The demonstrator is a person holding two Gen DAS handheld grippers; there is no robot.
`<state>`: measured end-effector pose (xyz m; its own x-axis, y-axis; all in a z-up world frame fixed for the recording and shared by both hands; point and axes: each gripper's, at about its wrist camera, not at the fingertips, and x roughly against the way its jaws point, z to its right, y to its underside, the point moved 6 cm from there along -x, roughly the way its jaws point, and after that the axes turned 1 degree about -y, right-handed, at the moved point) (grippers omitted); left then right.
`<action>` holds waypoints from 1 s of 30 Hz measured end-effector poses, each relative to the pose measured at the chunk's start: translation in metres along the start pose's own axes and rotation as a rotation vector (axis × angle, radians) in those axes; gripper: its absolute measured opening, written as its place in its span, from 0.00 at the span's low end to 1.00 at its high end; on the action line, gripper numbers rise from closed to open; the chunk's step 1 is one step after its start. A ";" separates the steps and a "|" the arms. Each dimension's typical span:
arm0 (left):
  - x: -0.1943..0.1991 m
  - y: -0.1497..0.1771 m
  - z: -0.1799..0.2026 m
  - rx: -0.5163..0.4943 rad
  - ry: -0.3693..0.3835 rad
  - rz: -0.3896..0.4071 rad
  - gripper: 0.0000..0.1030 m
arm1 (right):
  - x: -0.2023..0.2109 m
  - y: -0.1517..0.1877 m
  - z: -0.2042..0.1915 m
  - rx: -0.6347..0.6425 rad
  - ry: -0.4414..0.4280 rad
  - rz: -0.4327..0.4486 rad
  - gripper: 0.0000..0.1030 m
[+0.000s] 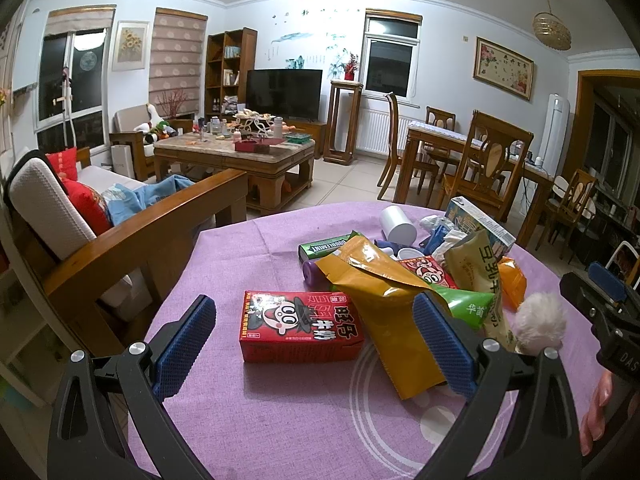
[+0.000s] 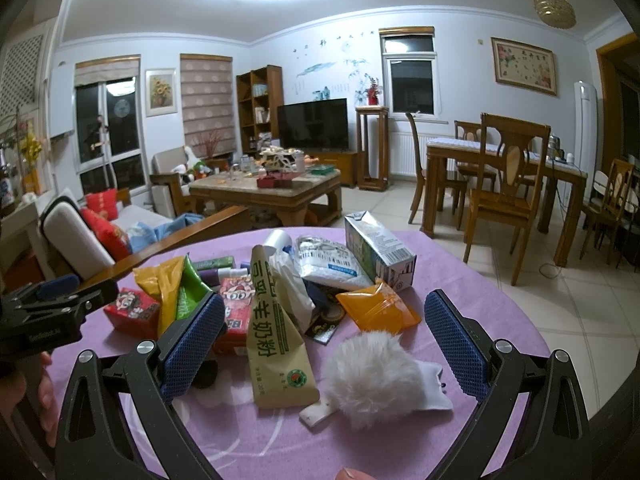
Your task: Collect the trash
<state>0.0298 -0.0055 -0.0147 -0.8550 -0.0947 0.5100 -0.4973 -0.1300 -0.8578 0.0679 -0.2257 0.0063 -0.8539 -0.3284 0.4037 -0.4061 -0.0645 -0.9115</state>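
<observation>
**Left wrist view: both tools spread over a heap of wrappers**

Left wrist view shows the left tool (image 1: 316, 342) with its two blue pads spread wide and nothing between them in a grip. A red milk carton (image 1: 301, 326) lies flat on the purple-clothed tabletop (image 1: 240, 256) inside that gap, nearer the left pad but apart from it. A mustard-yellow pouch (image 1: 390, 308) slants down across the heap, and its lower end runs under or just beside the right pad; contact cannot be told. Behind these lie a green gum pack (image 1: 326, 247), a white roll (image 1: 397, 224) and a tall blue-and-white carton (image 1: 480, 222), with a beige milk-powder sachet (image 1: 478, 280) and an orange packet (image 1: 512, 282) to the right.

In the right wrist view the right tool (image 2: 324, 344) is likewise spread, holding nothing. A white fluffy piece (image 2: 370, 374) rests on the cloth between its pads, closer to the right one, not touching either. The beige milk-powder sachet (image 2: 276, 332) lies beside it toward the left pad, which overlaps a second red carton (image 2: 234, 308) behind it. The orange packet (image 2: 378, 310) sits just beyond the fluff, a white printed bag (image 2: 332, 262) and the tall carton (image 2: 378, 250) farther back. The left tool's body shows at the left edge.
</observation>
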 end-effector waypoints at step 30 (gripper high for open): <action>-0.097 0.022 0.015 -0.668 0.518 -0.381 0.95 | -0.207 -0.039 0.079 -0.042 -0.133 -0.538 0.87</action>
<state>0.1044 -0.0137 -0.0820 -0.4954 0.3117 0.8108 -0.6022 0.5495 -0.5792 0.2869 -0.2299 -0.0478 -0.4754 -0.3756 0.7956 -0.7886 -0.2191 -0.5746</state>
